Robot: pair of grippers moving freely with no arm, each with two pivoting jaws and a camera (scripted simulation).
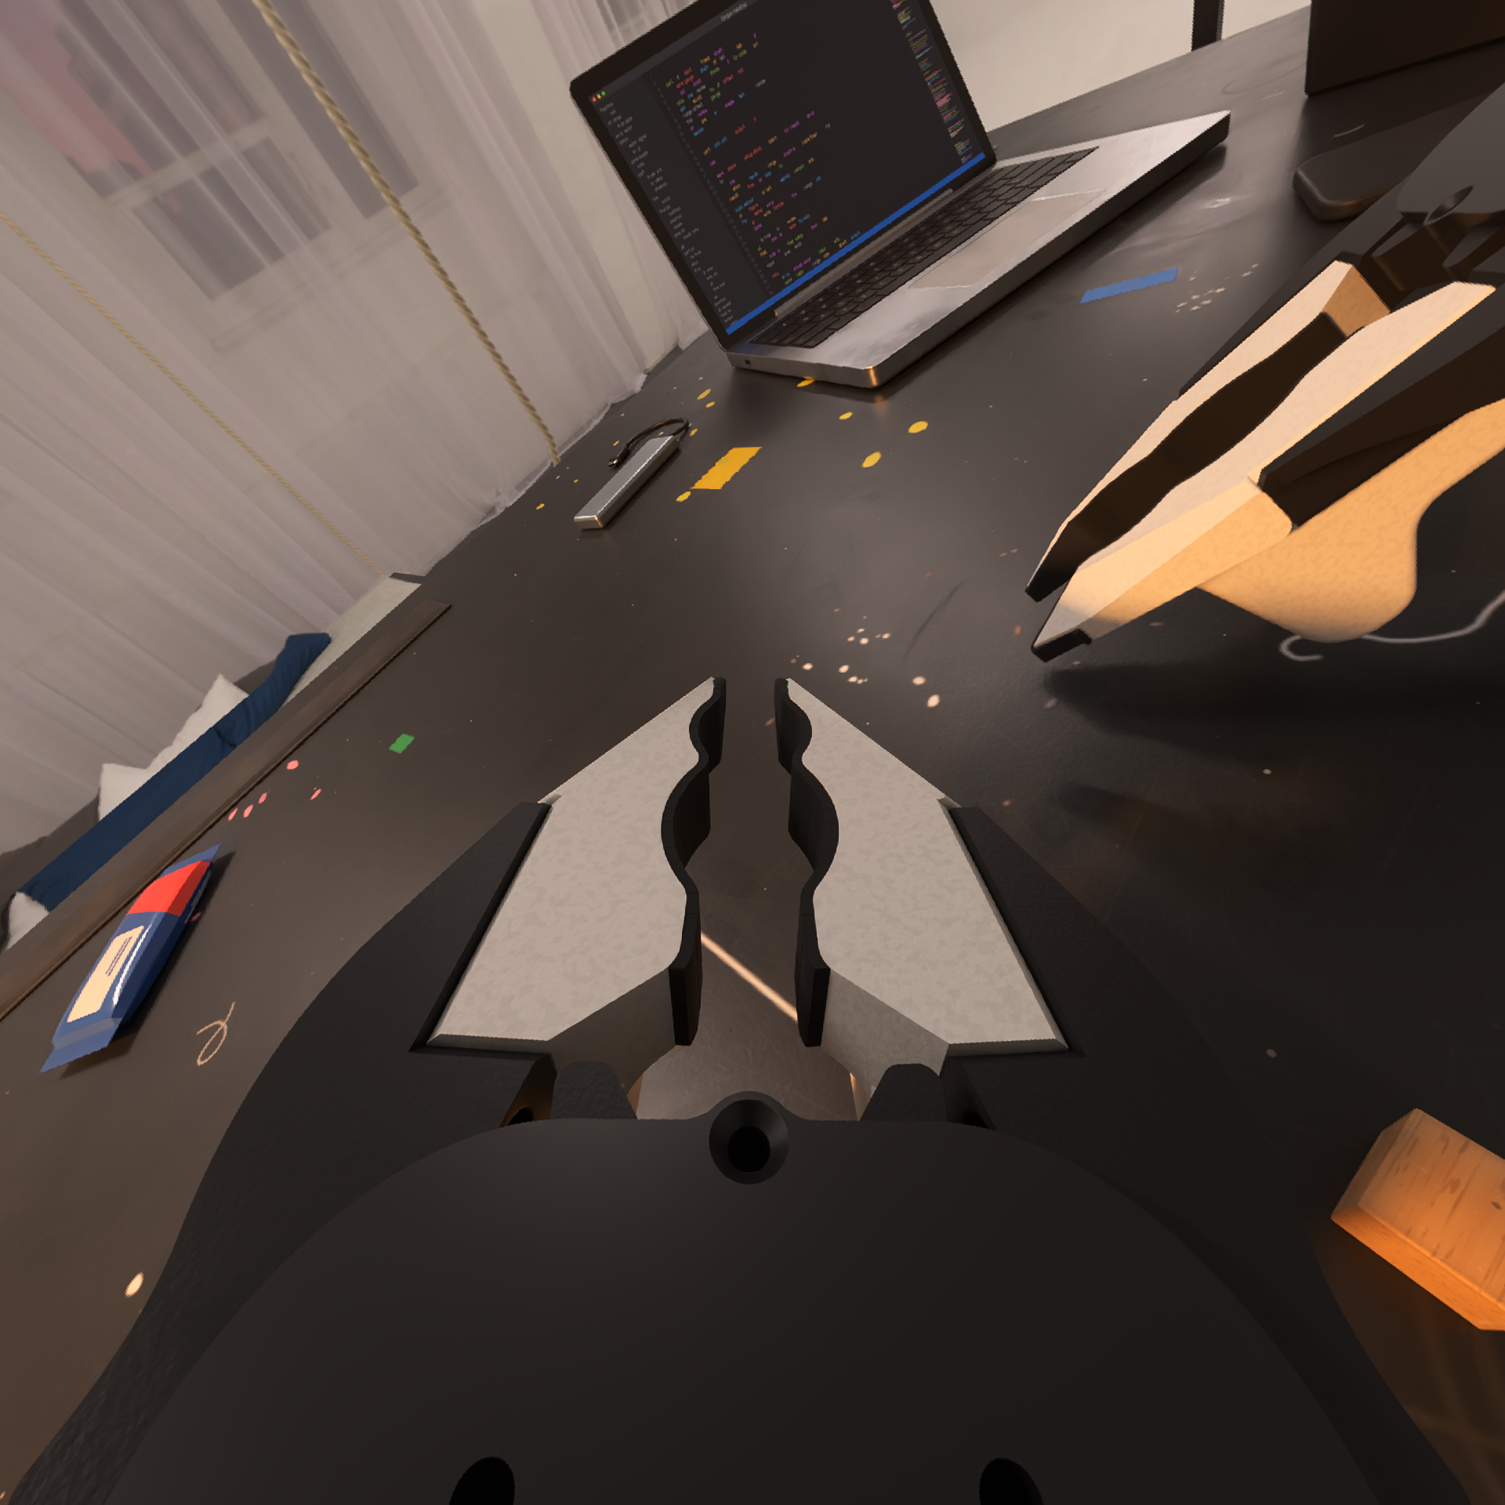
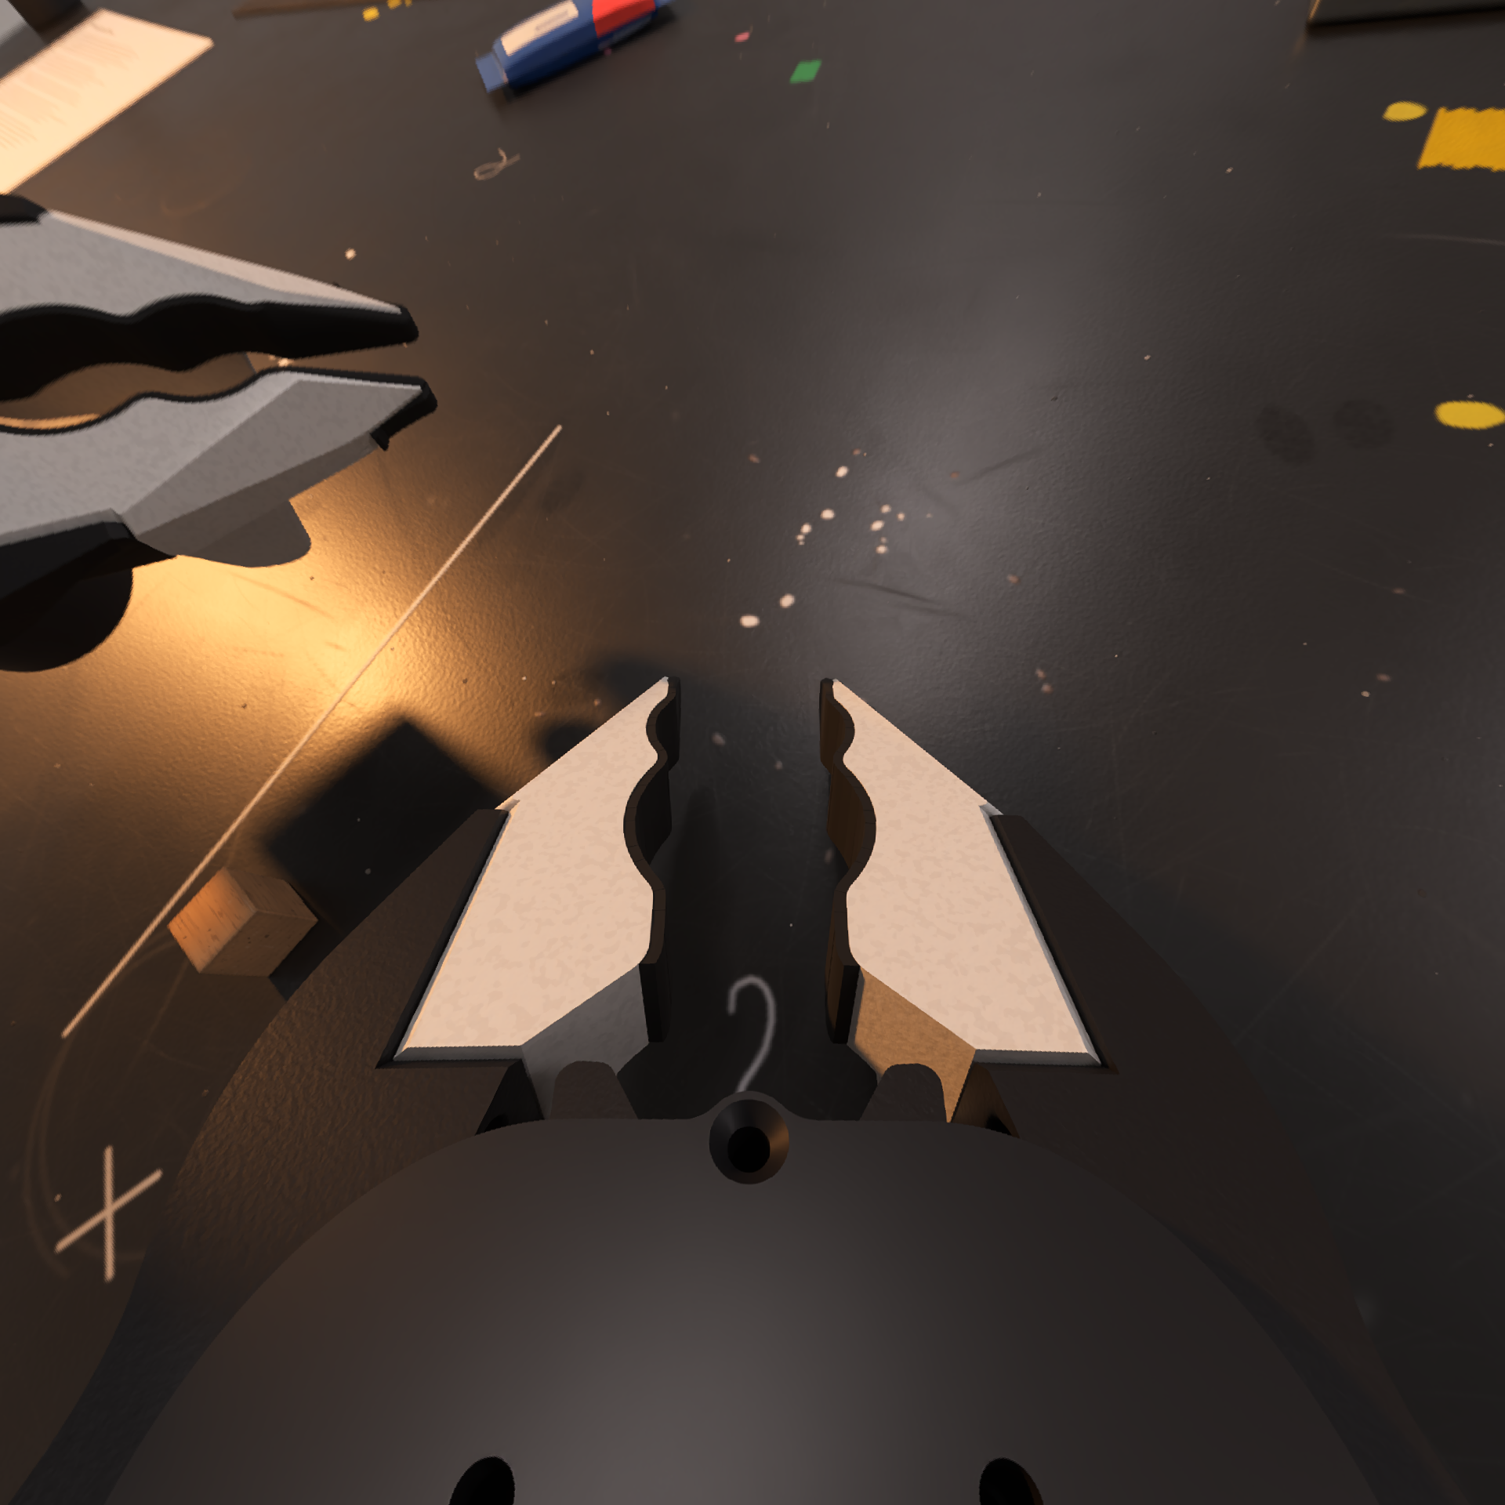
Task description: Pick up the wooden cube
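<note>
The wooden cube (image 1: 1433, 1213) sits on the dark table (image 1: 896, 570), low at the right in the left wrist view, behind and right of my left gripper's tips. In the right wrist view the cube (image 2: 244, 928) lies just left of my right gripper's left finger, beside it and not between the jaws. My left gripper (image 1: 751, 692) is empty, its jaws a narrow gap apart; it also shows in the right wrist view (image 2: 419, 362). My right gripper (image 2: 749, 692) is open wider and empty; it also shows in the left wrist view (image 1: 1046, 619).
An open laptop (image 1: 855, 204) stands at the back. A grey USB hub (image 1: 627, 480) lies near the table's left edge. A blue and red packet (image 1: 130, 961) lies by that edge, and shows in the right wrist view (image 2: 570, 37). A paper sheet (image 2: 81, 81) lies far left.
</note>
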